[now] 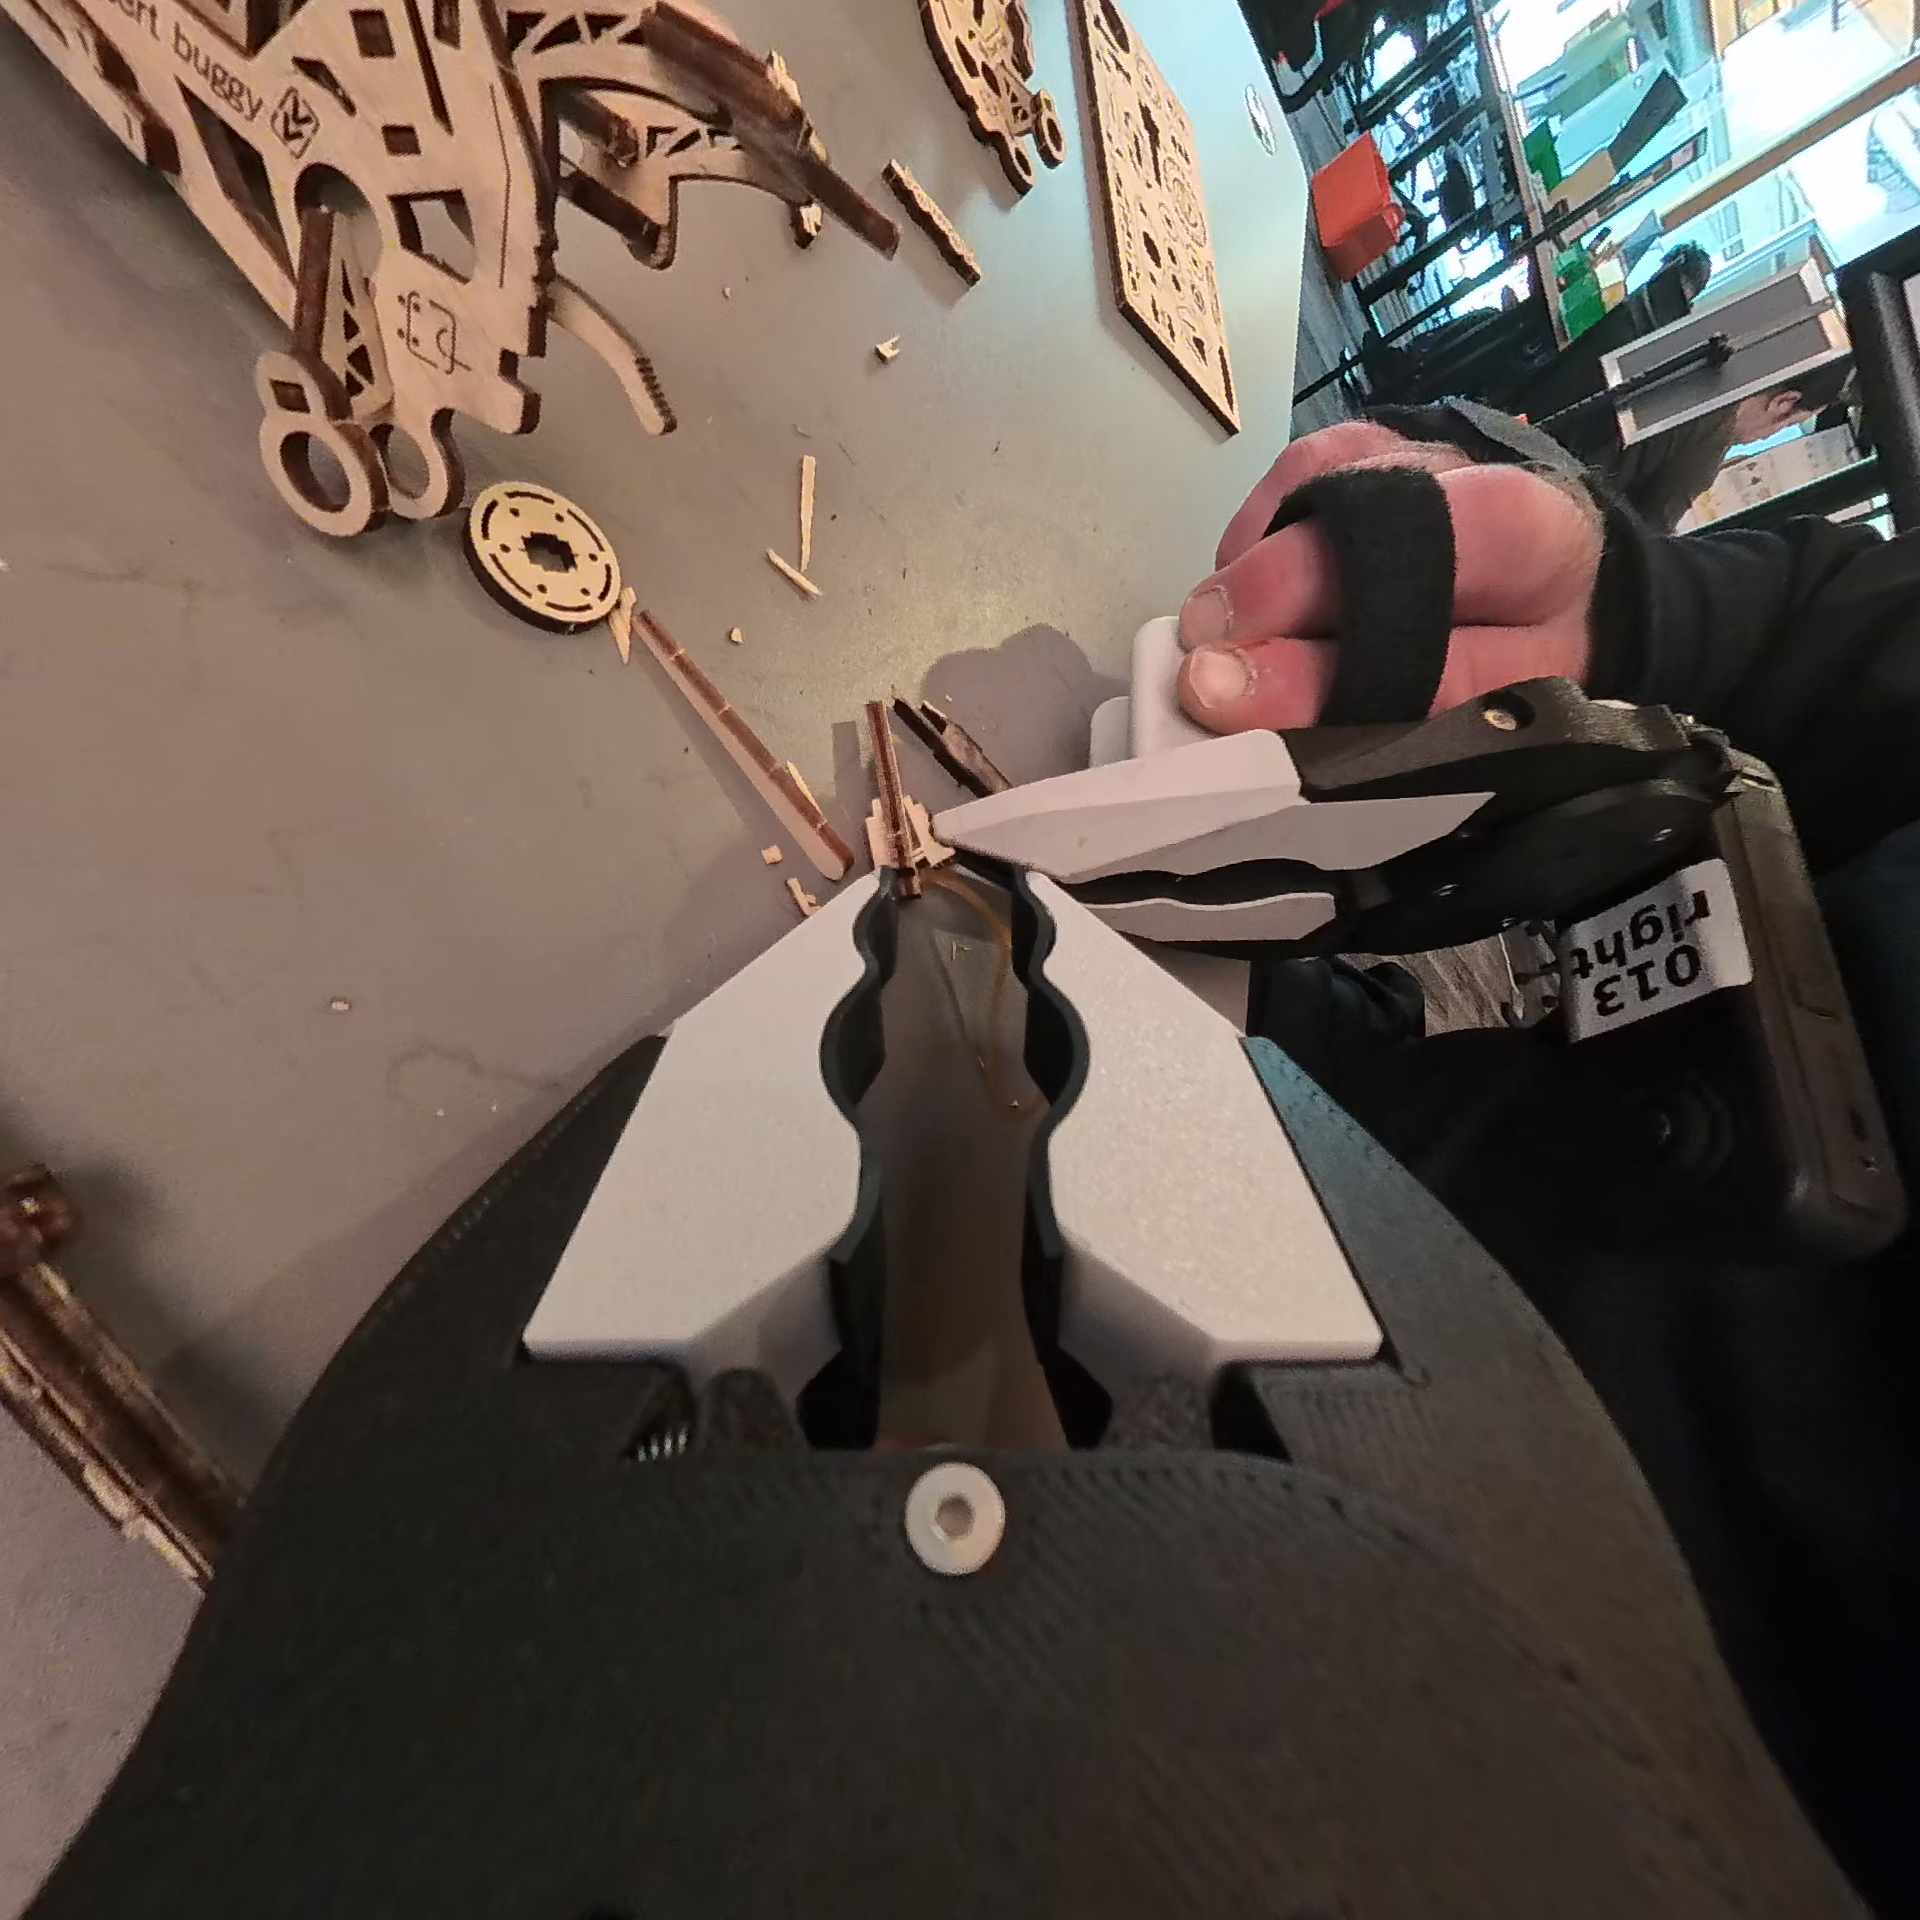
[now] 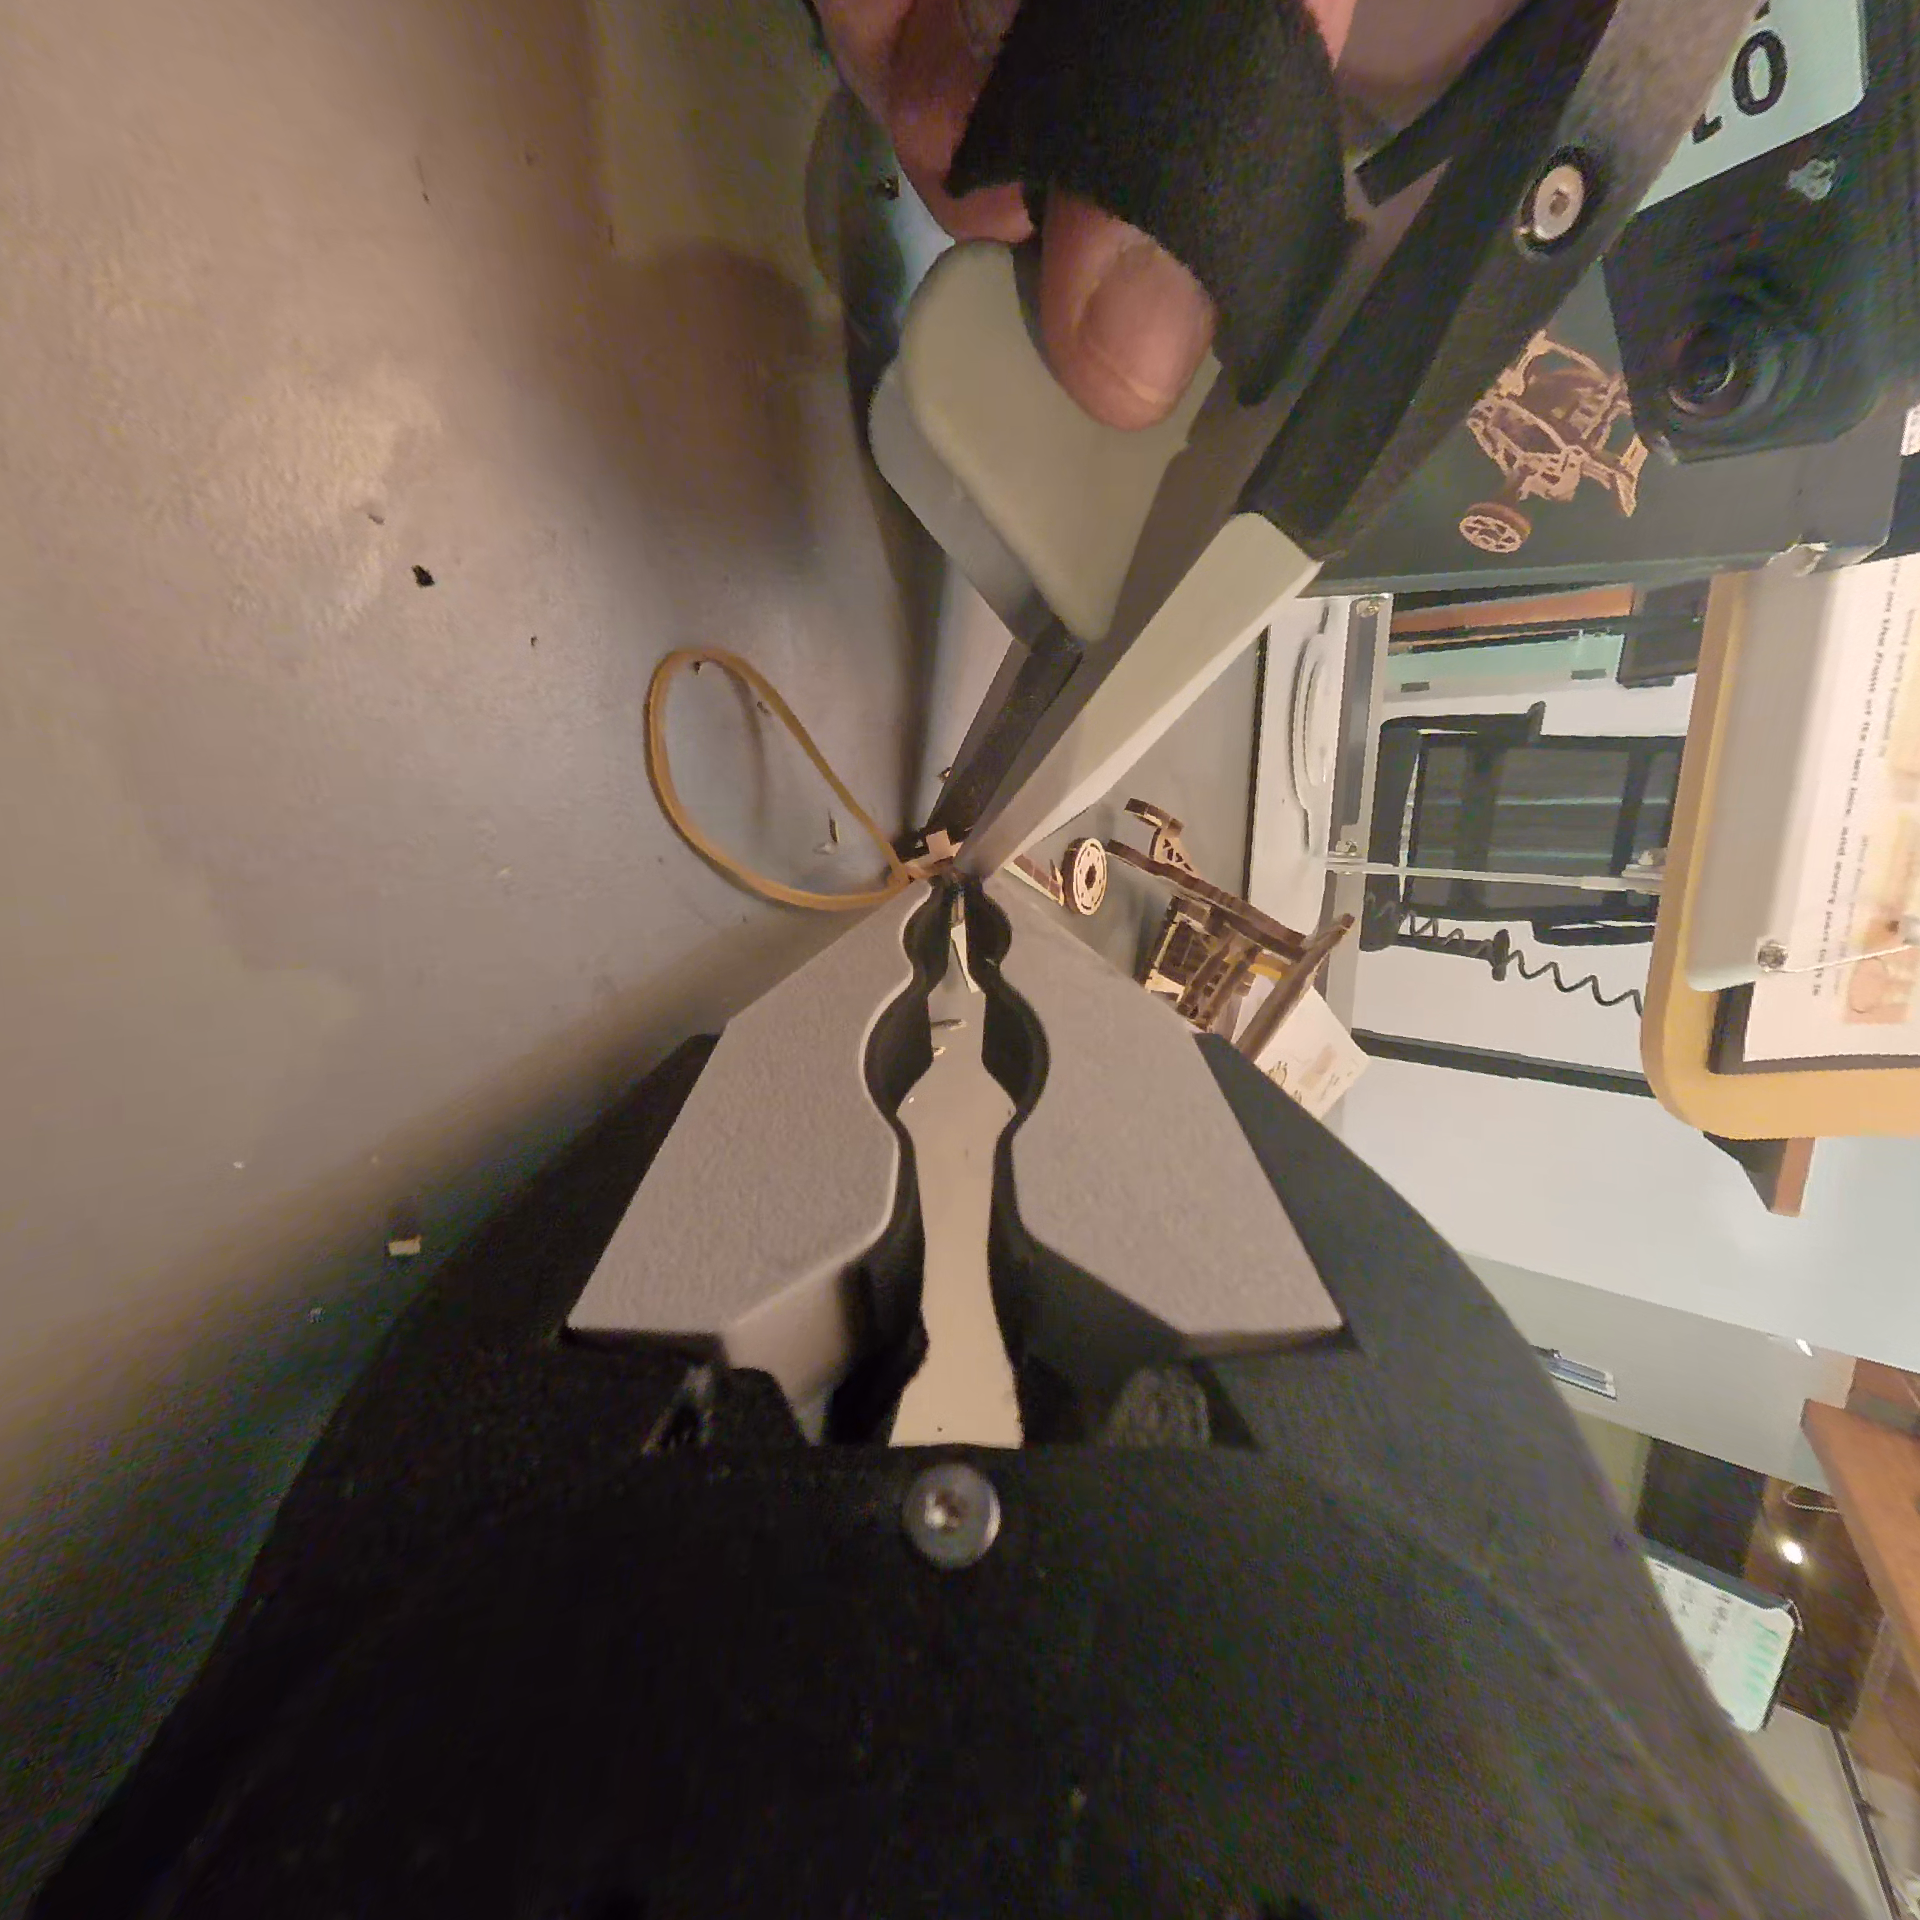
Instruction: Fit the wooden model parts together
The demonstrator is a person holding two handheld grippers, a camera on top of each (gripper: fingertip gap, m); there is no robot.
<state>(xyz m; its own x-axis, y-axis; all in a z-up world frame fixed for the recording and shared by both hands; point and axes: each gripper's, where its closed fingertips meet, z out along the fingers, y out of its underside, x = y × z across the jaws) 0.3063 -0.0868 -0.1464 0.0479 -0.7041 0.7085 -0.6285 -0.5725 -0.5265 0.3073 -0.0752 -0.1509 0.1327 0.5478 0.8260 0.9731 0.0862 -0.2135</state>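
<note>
Left gripper [image 1: 902, 883] clamps small notched wooden peg [image 1: 896, 821] w/ rubber band [image 2: 727, 790] attached; right gripper [image 2: 951, 899], tips together on same peg, prob. steadying it for fitting.

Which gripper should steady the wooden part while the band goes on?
Left, probably: the small wooden part sits at the left gripper tips, with the rubber band trailing back through its gap. The right gripper meets it from the side, freer to move.

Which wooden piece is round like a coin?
The little flat disc on the grey table. It has a jagged hole in its middle; the nearby pieces are long sticks or big cut-out sheets.
</note>
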